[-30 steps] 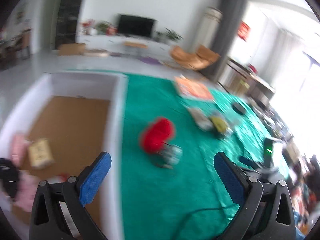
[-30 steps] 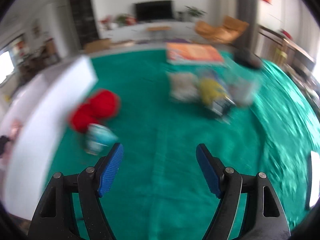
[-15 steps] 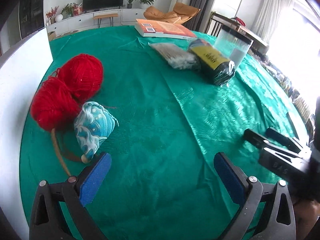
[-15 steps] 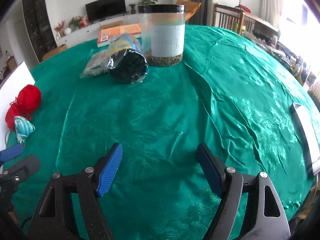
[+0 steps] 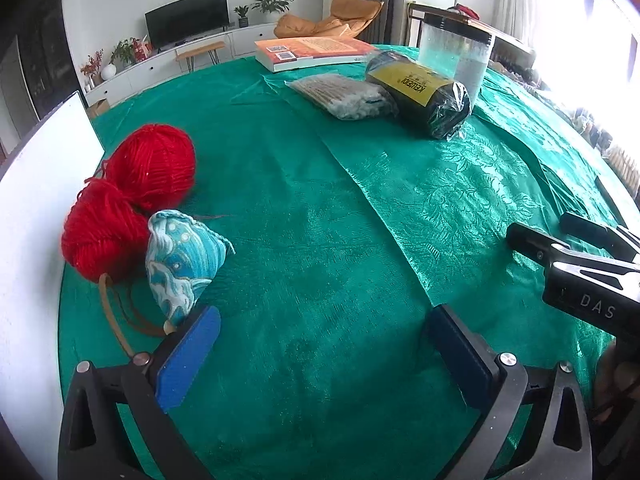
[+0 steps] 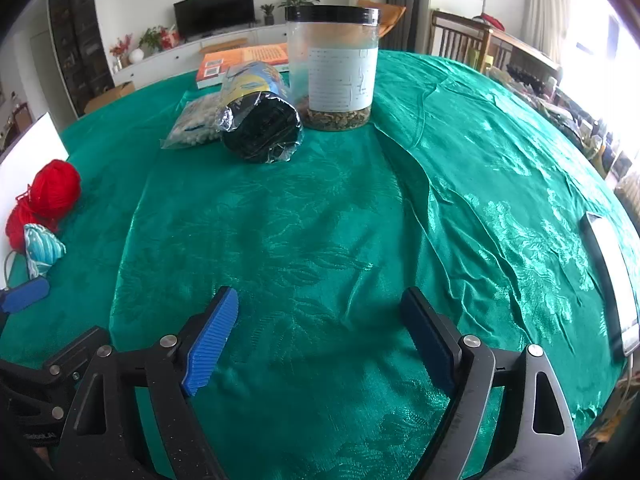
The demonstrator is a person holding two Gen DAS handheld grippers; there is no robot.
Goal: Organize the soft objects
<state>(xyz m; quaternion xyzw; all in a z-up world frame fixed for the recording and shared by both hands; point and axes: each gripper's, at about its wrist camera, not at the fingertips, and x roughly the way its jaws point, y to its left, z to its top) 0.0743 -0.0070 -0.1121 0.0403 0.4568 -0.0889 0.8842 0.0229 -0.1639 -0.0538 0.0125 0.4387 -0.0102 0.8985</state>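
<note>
Both claws dropped low over green cloth-covered surface [image 5: 320, 240]. Left claw [image 5: 320, 352] wide, empty, beside blue wave-patterned fabric pouch [image 5: 180, 264] touching red yarn balls [image 5: 152, 168]. Right claw [image 6: 320, 340] just widened, empty. Pouch probably next.

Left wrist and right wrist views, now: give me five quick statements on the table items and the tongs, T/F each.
1. Two balls of red yarn lie beside the white box wall. True.
2. The blue wave-print pouch sits on top of the orange book. False: it lies on the green tablecloth against the yarn, far from the book.
3. The left tongs grip the pouch. False: they are open and empty, the pouch just beyond one pad.
4. The clear jar stands upright with its black lid on. True.
5. The right tongs hold the black wrapped roll. False: they are open over bare cloth, the roll far ahead.
</note>
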